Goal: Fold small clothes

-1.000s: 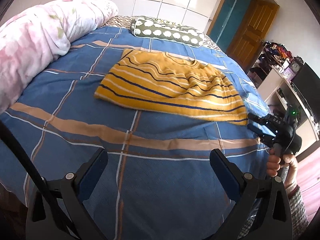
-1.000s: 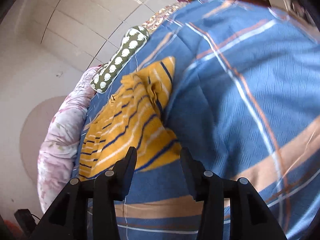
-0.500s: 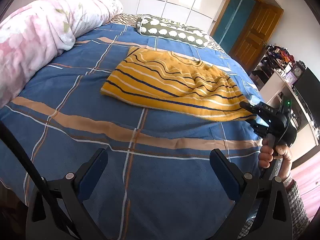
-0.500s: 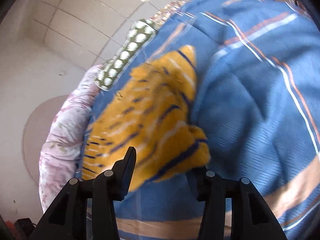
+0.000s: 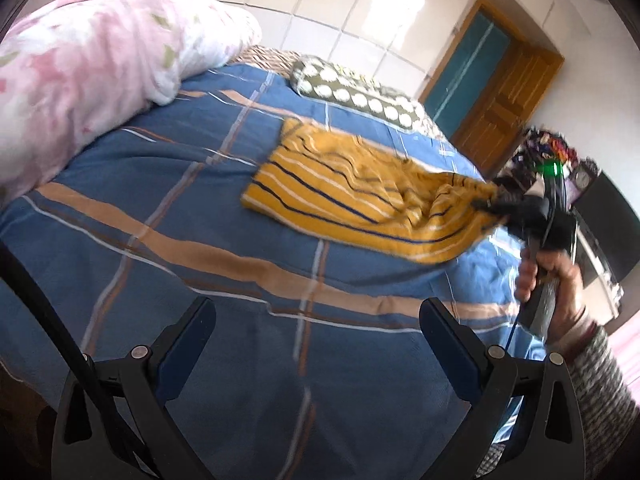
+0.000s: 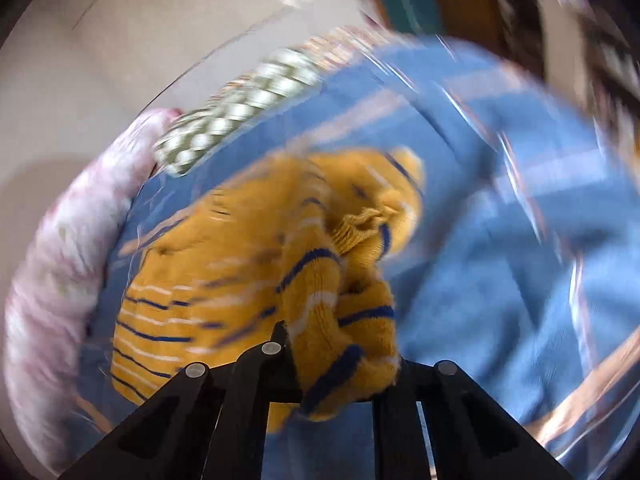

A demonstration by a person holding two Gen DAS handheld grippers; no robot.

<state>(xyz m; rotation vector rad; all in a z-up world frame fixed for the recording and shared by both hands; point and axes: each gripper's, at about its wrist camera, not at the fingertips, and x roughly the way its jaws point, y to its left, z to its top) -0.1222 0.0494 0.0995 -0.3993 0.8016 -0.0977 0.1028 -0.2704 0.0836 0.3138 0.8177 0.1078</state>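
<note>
A yellow sweater (image 5: 344,196) with navy and white stripes lies on the blue plaid bedspread (image 5: 200,272). My right gripper (image 5: 486,205) is shut on the sweater's right end and lifts it off the bed. In the right wrist view the knit (image 6: 336,320) is bunched between the closed fingers of that gripper (image 6: 332,356); this view is blurred. My left gripper (image 5: 316,340) is open and empty over the near part of the bedspread, well short of the sweater.
A pink floral duvet (image 5: 80,80) is rolled along the left of the bed. A green pillow with white spots (image 5: 352,92) lies at the head. A wooden door (image 5: 504,100) and a cluttered shelf (image 5: 548,152) stand at the right.
My right gripper has closed on the sweater's right end and raised it, bunching the knit. My left gripper stayed open and its view swung a little to the left.
</note>
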